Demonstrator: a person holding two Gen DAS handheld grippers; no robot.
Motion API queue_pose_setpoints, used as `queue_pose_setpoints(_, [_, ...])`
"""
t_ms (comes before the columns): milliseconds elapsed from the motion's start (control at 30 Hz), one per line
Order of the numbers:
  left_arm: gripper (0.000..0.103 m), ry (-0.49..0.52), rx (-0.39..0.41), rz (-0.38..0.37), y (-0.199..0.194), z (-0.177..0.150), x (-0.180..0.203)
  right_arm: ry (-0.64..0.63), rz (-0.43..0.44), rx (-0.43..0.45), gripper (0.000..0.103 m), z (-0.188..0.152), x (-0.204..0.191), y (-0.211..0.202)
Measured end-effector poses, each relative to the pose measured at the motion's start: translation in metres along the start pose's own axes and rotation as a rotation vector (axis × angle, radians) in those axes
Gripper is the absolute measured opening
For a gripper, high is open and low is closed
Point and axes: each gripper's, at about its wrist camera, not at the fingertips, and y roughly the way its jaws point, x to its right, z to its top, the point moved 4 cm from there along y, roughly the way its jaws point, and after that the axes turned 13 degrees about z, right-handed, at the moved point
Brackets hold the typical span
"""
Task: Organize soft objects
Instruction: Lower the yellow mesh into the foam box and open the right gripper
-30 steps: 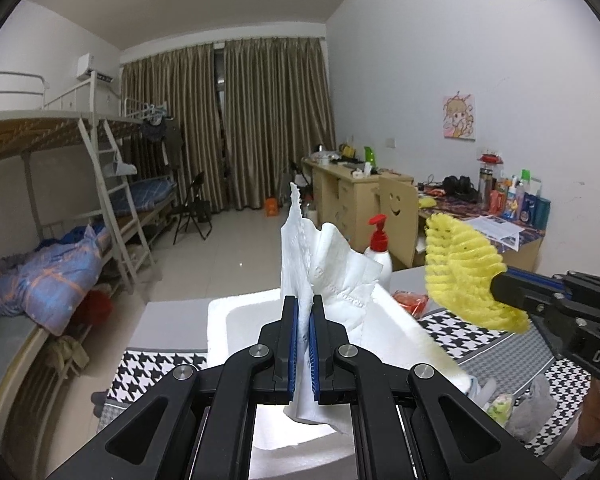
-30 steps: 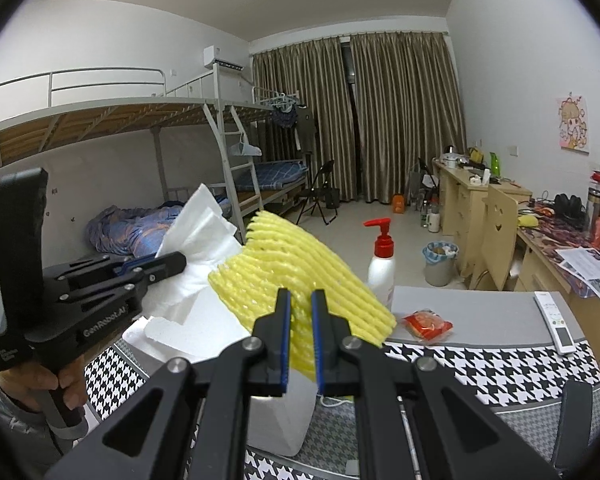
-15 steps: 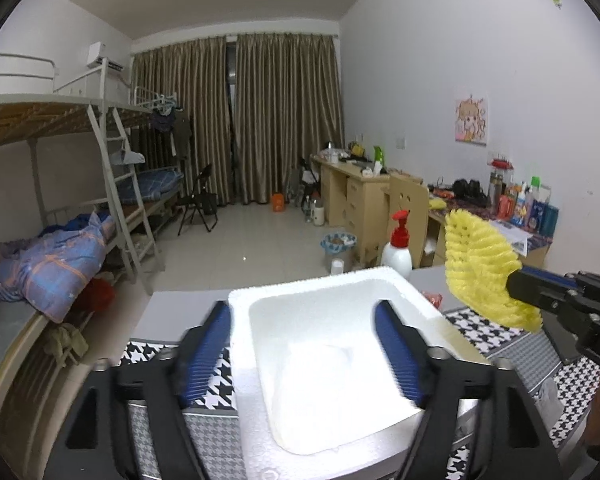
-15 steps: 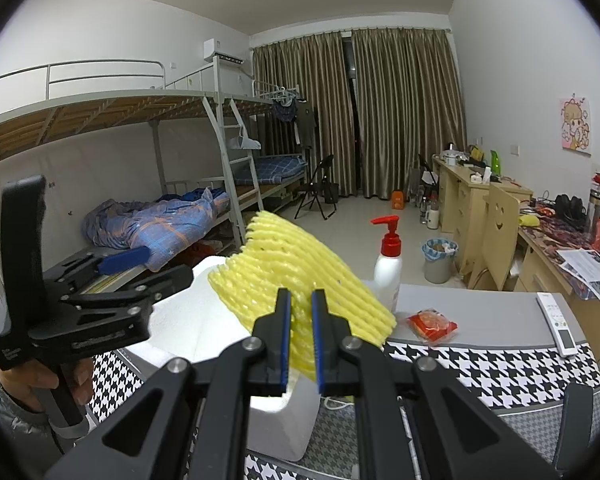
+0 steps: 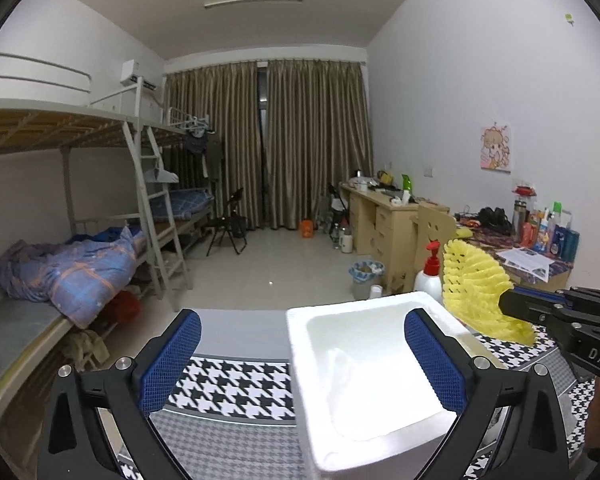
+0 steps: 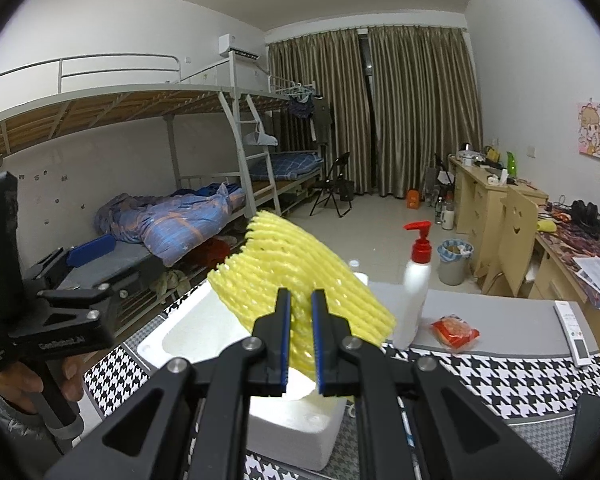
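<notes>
Houndstooth-cloth table (image 5: 236, 384) carried white foam box (image 5: 300, 344), near edge. White tissue (image 5: 340, 368) lay inside box. Left gripper (image 5: 300, 364) just spread wide, jaws straddling box's left wall, nothing between pads. Right gripper (image 6: 300, 336) clamped yellow foam fruit net (image 6: 284, 276), held above box's right side. Pump bottle (image 6: 416, 276) stood just beyond box; red snack packet (image 6: 456, 330) lay right of bottle.

Yellow foam net (image 6: 300, 280) between the right gripper (image 6: 300, 344) jaws, above a white foam box (image 6: 300, 432).
</notes>
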Motion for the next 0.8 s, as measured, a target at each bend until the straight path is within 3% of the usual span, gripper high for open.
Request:
queue_pose_setpoints(333, [0.102,-0.029,0.008,0.059,-0.004,-0.005,-0.023,-0.013,0.028,-0.027,0.013,0.004,-0.008,0.018])
queue_pose_setpoints(800, [0.102,-0.024,0.013,0.071,-0.011,-0.015,-0.035,-0.014,0.048,-0.084,0.013,-0.002,-0.016,0.041])
